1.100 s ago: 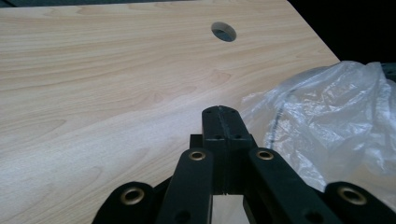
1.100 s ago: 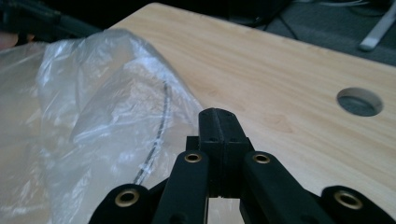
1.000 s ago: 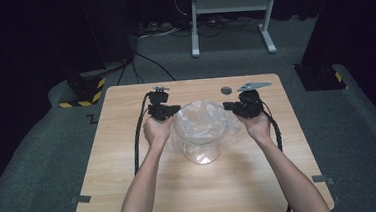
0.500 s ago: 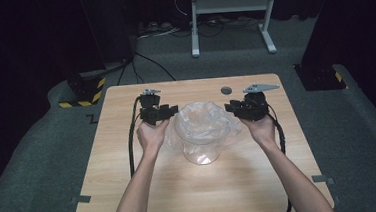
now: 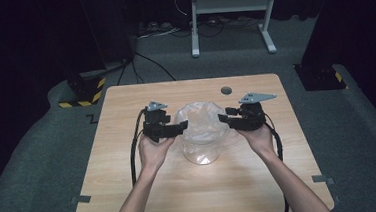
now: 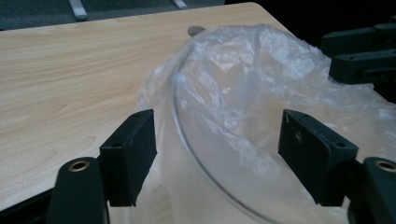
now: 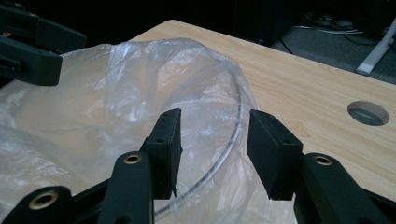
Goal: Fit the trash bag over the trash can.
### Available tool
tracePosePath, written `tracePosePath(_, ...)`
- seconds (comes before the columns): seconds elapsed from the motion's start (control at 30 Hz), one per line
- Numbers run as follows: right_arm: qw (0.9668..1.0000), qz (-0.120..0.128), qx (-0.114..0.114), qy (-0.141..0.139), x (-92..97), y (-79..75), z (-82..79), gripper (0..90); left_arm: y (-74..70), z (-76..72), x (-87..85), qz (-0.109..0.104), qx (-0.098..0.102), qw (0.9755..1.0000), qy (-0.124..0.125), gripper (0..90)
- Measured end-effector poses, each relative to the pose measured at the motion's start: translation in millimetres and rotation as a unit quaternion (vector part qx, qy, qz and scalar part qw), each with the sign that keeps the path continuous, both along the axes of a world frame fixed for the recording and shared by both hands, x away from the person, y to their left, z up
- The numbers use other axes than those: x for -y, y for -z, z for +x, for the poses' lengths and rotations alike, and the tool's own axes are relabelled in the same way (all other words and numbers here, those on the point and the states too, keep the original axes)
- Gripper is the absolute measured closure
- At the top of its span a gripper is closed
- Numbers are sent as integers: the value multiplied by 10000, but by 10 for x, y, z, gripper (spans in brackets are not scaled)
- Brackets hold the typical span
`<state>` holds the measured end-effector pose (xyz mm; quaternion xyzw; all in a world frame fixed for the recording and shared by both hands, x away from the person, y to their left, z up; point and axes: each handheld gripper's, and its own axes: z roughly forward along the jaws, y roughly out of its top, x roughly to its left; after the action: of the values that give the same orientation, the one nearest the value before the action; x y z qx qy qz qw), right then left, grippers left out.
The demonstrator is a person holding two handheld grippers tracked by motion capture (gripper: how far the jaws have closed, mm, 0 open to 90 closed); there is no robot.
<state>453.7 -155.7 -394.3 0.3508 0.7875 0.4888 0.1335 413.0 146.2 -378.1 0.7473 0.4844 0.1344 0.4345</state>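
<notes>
— While the clear container (image 5: 202, 144) stands mid-bench (image 5: 132, 200) with its plastic bag (image 5: 202, 122), where are the tongs?

— Left tongs (image 5: 180, 128) and right tongs (image 5: 223, 118) flank its rim. Both have just been opening; they're released, film between the jaws but unpinched.

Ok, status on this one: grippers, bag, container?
Left hand-held gripper and right hand-held gripper open, jaws just been opening. Plastic bag draped over clear container. Nothing in the way.
</notes>
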Motion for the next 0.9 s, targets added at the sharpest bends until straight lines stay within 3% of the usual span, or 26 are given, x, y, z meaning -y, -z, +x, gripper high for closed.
tracePosePath(0.23, 9998, 80, 65, -165, 127, -9, -135, 538, 45, -224, -89, -200, 187, 9995, 153, 330)
tracePosePath(0.5, 9988, 273, 61, -394, 282, 38, -286, 539, 155, -383, -171, -487, 230, 9979, 360, 351)
tracePosePath(0.7, 9982, 261, -1, -547, 338, 102, -369, 562, 164, -428, -156, -476, 280, 9974, 469, 362)
tracePosePath(0.8, 9982, 187, -54, -570, 349, 158, -380, 599, 186, -429, -147, -445, 304, 9972, 510, 366)
tracePosePath(0.9, 9977, 143, -120, -657, 362, 229, -369, 732, 222, -432, -145, -434, 295, 9973, 515, 367)
